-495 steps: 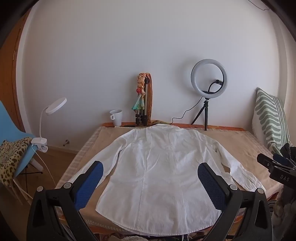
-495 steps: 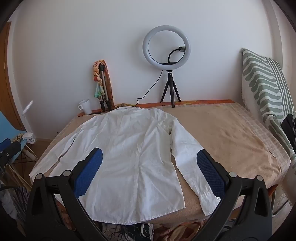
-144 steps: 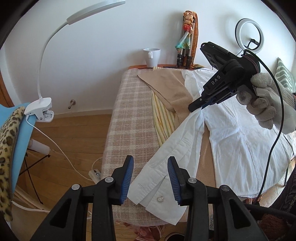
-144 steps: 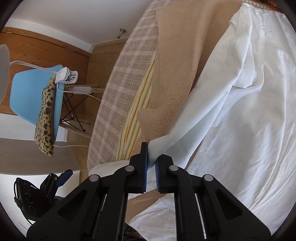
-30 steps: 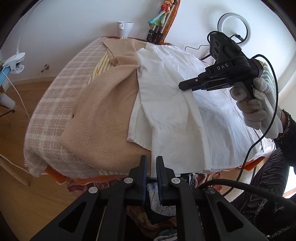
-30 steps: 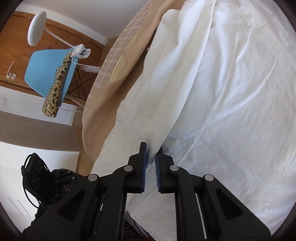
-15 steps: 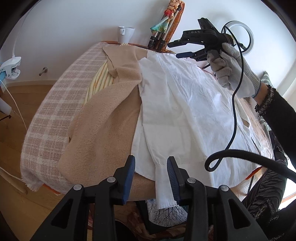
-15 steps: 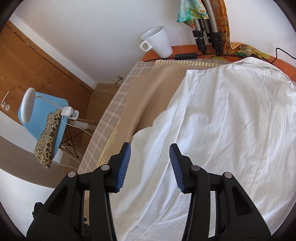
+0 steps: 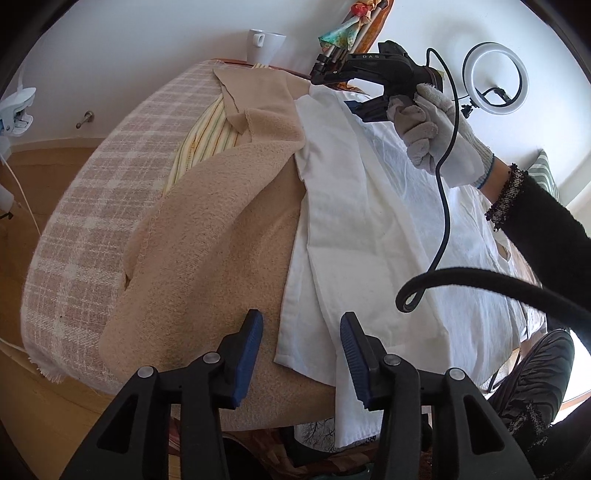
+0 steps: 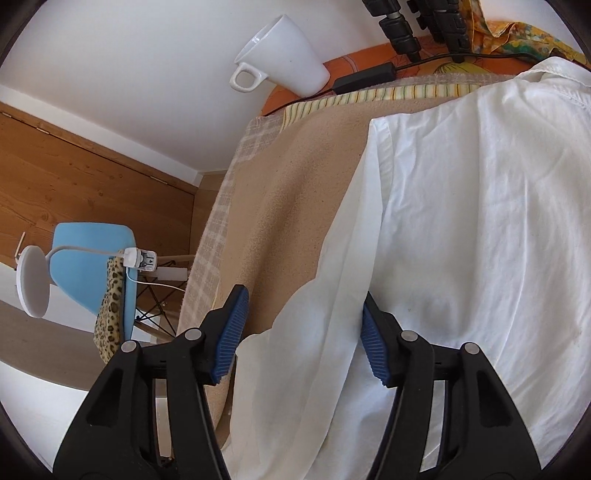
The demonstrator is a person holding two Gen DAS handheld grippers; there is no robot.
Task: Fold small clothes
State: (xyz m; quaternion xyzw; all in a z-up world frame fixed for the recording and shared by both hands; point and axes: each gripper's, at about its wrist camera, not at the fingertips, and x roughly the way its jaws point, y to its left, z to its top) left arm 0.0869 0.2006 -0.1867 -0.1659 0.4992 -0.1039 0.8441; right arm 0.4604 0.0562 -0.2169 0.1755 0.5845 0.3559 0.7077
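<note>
A white shirt [image 9: 369, 229] lies back up on the beige blanket [image 9: 207, 240], its left sleeve folded in over the body. The cuff [image 9: 351, 417] hangs over the table's front edge. My left gripper [image 9: 303, 350] hovers at the hem corner; its jaws are opening, with the corner between the pads and untouched. My right gripper [image 9: 332, 92], held by a gloved hand [image 9: 432, 125], is at the far end near the shoulder. In the right wrist view the right gripper [image 10: 301, 332] is open, straddling the shirt's [image 10: 480, 221] folded left edge without pressing it.
A white mug [image 10: 284, 62] and tripod legs [image 10: 406, 22] stand at the table's far edge. A ring light [image 9: 495, 77] is at back right. A blue chair [image 10: 88, 254] and a clip lamp [image 10: 33, 280] stand left of the table. A black cable [image 9: 480, 277] loops over the shirt.
Both grippers went from shut to open. The right one swung from the shirt's middle to its far shoulder end. The left one moved in from below the table edge to the hem corner.
</note>
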